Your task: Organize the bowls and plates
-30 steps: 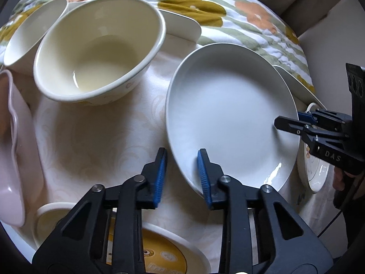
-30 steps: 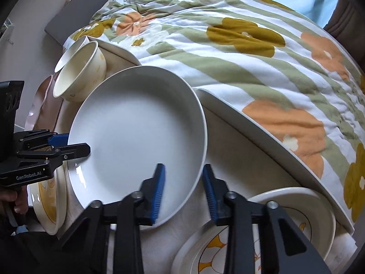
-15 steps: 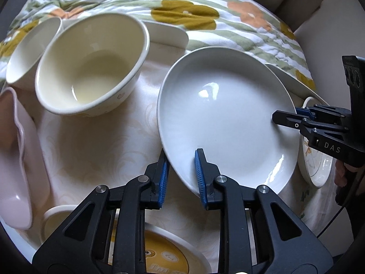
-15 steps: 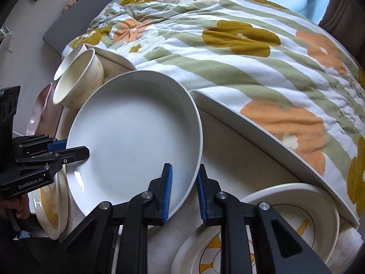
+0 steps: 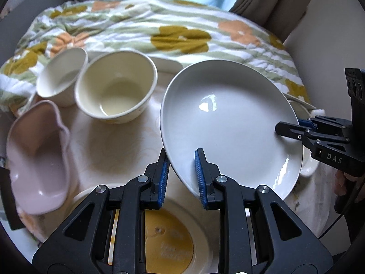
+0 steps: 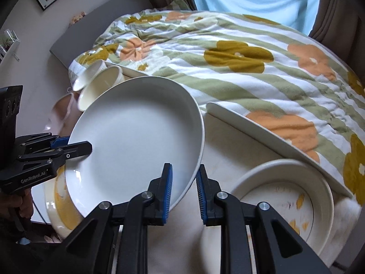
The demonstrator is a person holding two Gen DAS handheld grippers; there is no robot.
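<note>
Desk's a mess, both my grippers, left gripper [image 5: 181, 175] and right gripper [image 6: 183, 188], clamping the white plate [image 5: 230, 123] mid-frame, bowls [image 5: 116, 90] upper left unsorted.

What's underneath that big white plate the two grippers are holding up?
Under the white plate, near the left gripper, sits a cream dish with yellow markings. Bare table shows beside the other edge. The plate covers whatever lies beneath its middle.

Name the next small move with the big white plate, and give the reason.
Probably carry the white plate over and lower it onto a patterned plate, likely the yellow-flowered plate by the right gripper. Both that gripper and the left gripper pinch opposite rim edges, and the plate is tilted off the table, so it seems ready to stack.
</note>
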